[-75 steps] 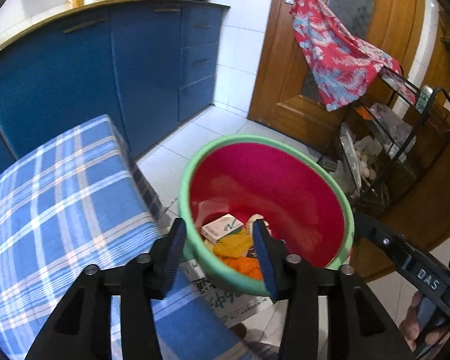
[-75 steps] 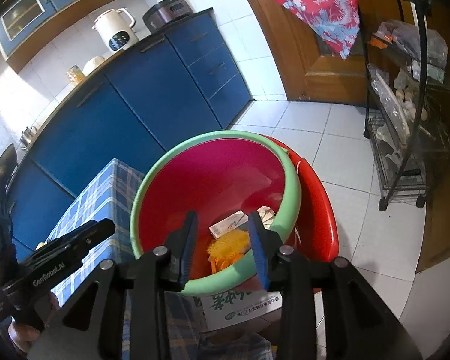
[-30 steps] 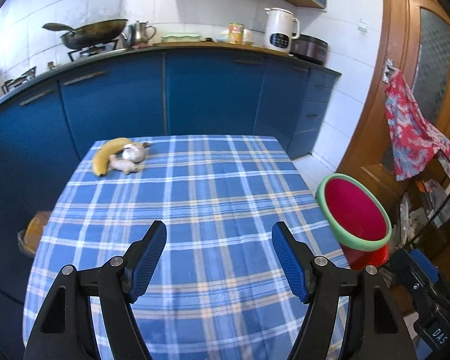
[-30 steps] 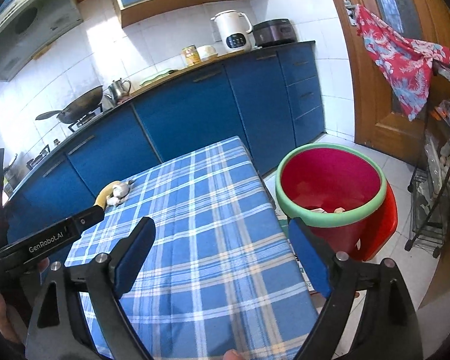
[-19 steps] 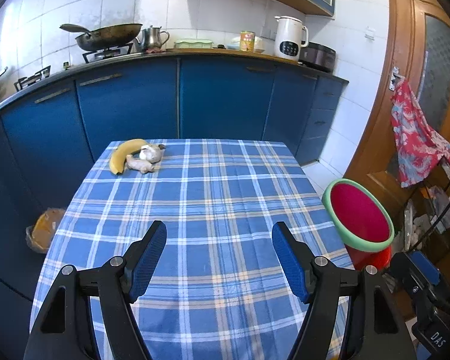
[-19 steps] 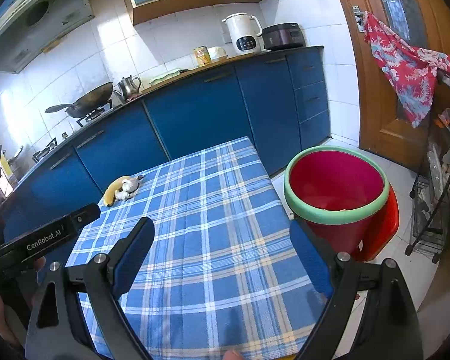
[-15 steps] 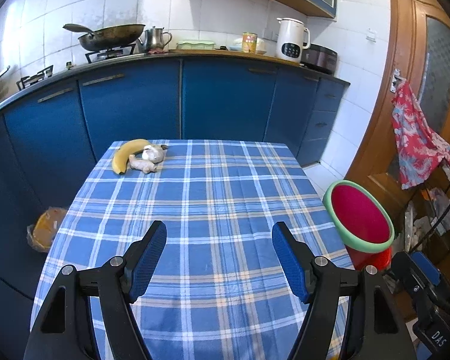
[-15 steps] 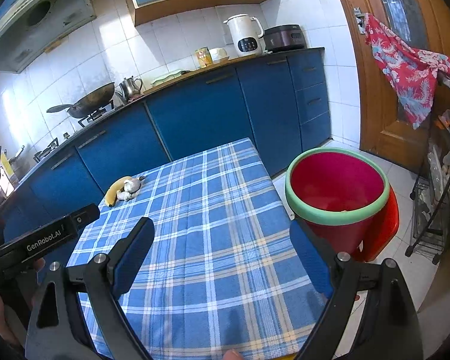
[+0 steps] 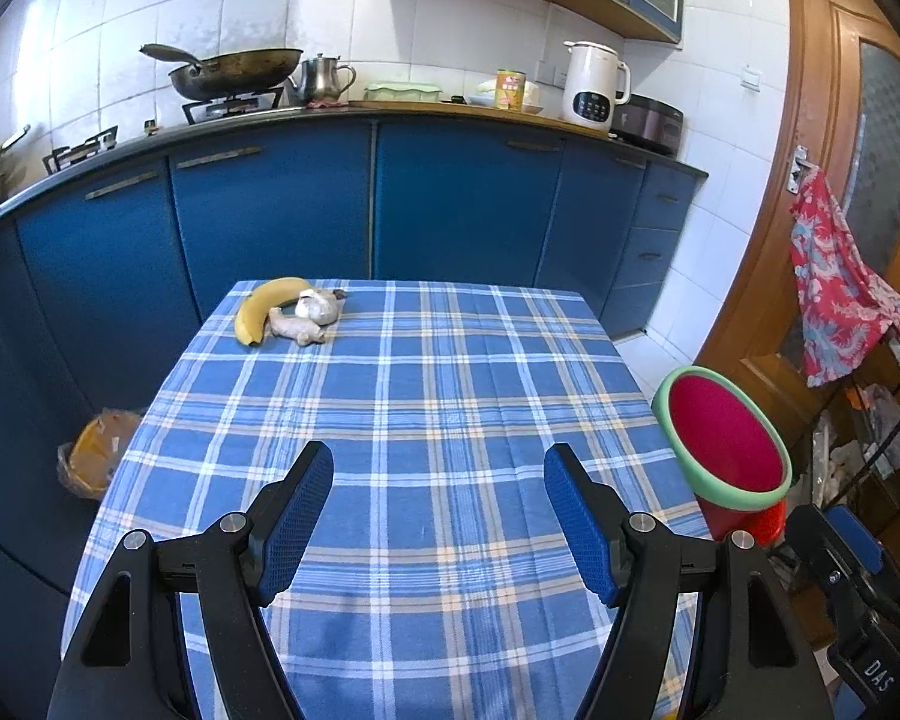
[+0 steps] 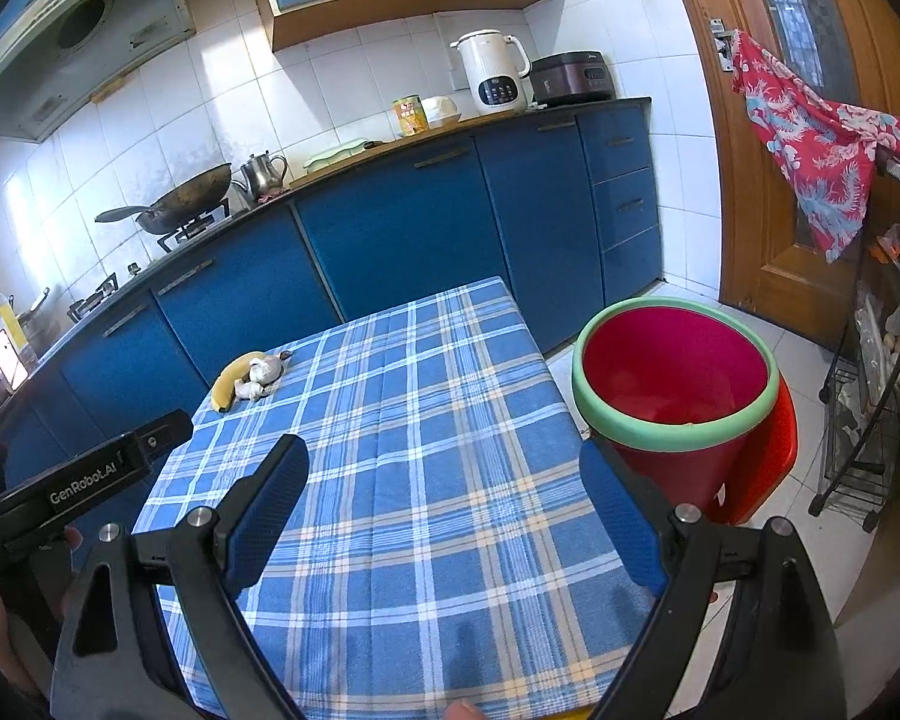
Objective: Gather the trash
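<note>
Figure: both views look across a checked counter (image 9: 438,420). The left hand-held gripper (image 9: 438,516) and the right hand-held gripper (image 10: 444,516) hang spread and empty at the bottom of their frames. The only things on the cloth, a banana (image 9: 264,306), a garlic bulb (image 9: 318,307) and a ginger piece (image 9: 297,330), lie touching one another at the upper left, well apart from both grippers. The red bin (image 10: 678,378) stands on the floor at the right. All three items are probably light; the banana bruises, so grasp mid-length, gently. The garlic's papery skin may slip.
</note>
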